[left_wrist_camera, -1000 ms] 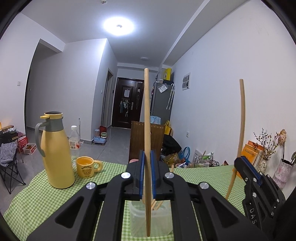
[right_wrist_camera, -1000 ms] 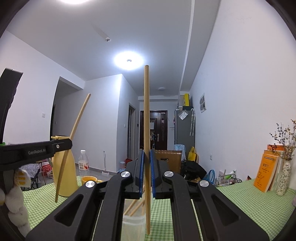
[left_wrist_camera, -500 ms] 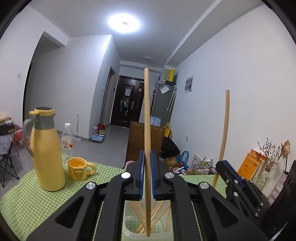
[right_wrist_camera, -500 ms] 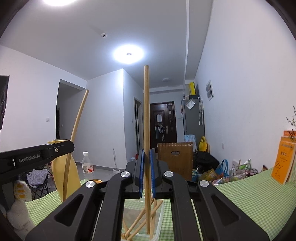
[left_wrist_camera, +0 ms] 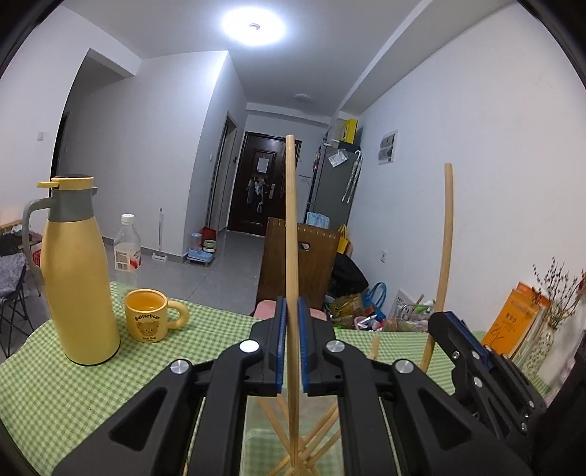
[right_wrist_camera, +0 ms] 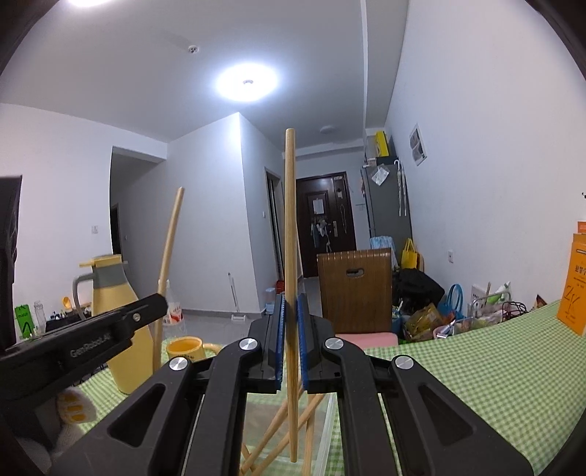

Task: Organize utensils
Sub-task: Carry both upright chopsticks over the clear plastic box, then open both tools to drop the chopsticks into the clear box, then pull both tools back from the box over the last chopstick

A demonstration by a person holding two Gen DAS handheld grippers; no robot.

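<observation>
My left claw and right claw each clamp one upright chopstick above the clear container on the desk; next I lower both inside, then release.

White walls and a white ceiling are lit by a round ceiling lamp. A grey tiled floor is seen running to a dark door at the far end (papers are stuck on it). A grey refrigerator is placed to its right, and a brown wooden chair back is set nearer.
</observation>
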